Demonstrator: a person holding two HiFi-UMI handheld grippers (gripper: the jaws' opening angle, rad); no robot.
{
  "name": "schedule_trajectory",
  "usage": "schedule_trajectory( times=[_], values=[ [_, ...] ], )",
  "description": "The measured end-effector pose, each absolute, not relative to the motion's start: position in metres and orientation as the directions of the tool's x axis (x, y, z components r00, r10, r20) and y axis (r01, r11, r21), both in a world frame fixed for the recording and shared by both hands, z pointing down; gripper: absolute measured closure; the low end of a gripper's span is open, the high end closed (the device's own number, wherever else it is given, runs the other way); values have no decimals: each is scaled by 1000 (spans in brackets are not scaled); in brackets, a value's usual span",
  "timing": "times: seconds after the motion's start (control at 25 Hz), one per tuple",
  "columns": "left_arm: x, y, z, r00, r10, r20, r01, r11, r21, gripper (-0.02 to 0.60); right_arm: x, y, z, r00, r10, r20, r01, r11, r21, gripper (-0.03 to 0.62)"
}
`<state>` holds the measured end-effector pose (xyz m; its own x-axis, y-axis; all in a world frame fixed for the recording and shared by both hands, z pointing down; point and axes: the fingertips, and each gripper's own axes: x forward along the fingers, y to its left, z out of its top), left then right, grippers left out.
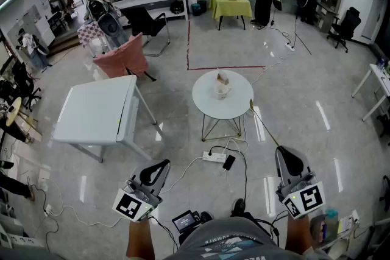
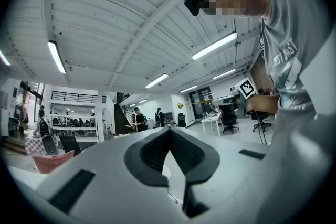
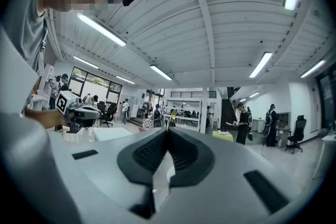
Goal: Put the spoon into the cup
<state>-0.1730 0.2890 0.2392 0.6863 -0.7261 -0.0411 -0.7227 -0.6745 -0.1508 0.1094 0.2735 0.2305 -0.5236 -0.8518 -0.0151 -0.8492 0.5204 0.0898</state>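
Observation:
A white cup (image 1: 222, 91) stands on the small round white table (image 1: 207, 103) ahead of me. My right gripper (image 1: 281, 150) is low at the right, shut on the handle end of a long thin gold spoon (image 1: 263, 125). The spoon's bowl points toward the table's right edge. The spoon's tip (image 3: 172, 114) pokes out past the shut jaws in the right gripper view, and the spoon bowl (image 2: 181, 105) shows far off in the left gripper view. My left gripper (image 1: 166, 163) is low at the left, shut with nothing in it.
A white rectangular table (image 1: 97, 109) stands to the left. A power strip (image 1: 214, 156) and cables lie on the floor between me and the round table. Further back are a pink-draped chair (image 1: 125, 56), a yellow-green table (image 1: 230, 4) and several people.

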Motion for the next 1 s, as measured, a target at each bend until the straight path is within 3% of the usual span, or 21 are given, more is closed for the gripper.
schedule_trajectory(
  times=[0.52, 1.0],
  values=[
    [-176, 284, 241, 695, -717, -46, -714, -683, -151, 578, 88, 267, 233, -524, -852, -8, -847, 520, 109, 591],
    [-139, 247, 244, 728, -684, -49, -684, -717, -136, 578, 74, 234, 244, -535, -845, 15, -840, 533, 103, 591]
  ],
)
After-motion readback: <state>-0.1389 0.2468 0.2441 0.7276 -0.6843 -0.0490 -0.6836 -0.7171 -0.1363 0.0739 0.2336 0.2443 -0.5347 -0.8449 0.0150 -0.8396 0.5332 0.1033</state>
